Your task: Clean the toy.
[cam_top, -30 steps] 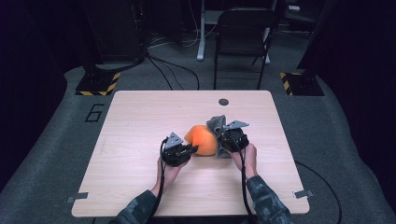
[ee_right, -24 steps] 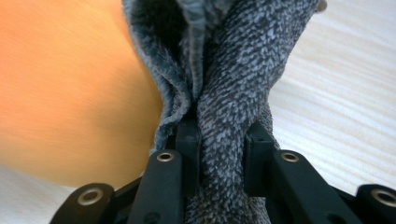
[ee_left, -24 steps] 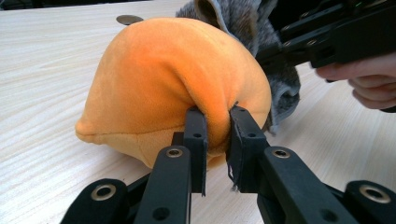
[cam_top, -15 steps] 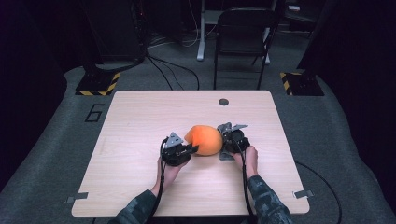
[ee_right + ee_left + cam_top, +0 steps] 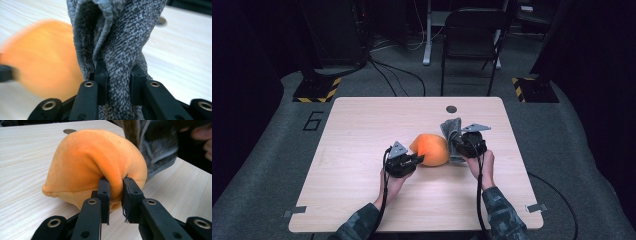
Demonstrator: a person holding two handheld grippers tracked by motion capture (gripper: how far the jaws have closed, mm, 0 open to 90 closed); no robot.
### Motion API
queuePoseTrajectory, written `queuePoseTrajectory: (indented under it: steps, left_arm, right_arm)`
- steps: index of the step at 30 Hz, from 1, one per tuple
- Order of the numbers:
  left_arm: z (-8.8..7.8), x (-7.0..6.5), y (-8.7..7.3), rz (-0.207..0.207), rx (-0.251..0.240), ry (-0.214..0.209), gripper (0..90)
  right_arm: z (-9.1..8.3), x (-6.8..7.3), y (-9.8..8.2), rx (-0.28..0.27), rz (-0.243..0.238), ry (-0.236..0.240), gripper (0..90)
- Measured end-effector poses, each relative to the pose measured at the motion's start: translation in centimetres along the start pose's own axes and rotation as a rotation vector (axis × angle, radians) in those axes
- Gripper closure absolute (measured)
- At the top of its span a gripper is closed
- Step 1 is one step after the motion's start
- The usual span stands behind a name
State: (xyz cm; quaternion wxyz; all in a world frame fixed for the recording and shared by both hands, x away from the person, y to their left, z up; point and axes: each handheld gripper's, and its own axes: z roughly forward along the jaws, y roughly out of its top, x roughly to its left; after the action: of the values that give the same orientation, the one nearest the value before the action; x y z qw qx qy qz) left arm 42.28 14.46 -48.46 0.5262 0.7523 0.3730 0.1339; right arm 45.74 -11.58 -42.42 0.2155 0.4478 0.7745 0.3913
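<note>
Grey cloth (image 5: 452, 135) now farther right of orange plush (image 5: 432, 149), both pinched.

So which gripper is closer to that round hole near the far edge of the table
Right. The right gripper, shut on the grey cloth, sits just below the hole. The left gripper, pinching the orange plush, is farther back and left.

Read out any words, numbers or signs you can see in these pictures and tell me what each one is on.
"6": a large dark numeral on the grey floor mat, left of the table's far left corner.
Yellow and black hazard stripes, with no wording, on two dark floor plates beyond the table.
No readable text on the orange plush, the grey cloth or either tool.
</note>
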Motion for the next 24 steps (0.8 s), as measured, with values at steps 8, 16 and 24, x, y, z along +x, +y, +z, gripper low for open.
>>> queuePoseTrajectory:
  steps: [8,16,24]
  left_arm:
    - [0.0,-0.1,0.0,0.008,-0.001,-0.002,77.2]
    - [0.2,-0.5,0.0,0.033,0.005,0.006,77.5]
    - [0.1,-0.3,0.0,0.029,0.006,0.004,77.5]
  right_arm:
    - [-1.0,5.7,1.4,-0.066,-0.12,0.1,73.1]
    - [1.1,7.0,0.6,-0.008,-0.212,0.072,72.8]
    - [1.2,5.5,0.2,-0.006,-0.178,0.045,72.7]
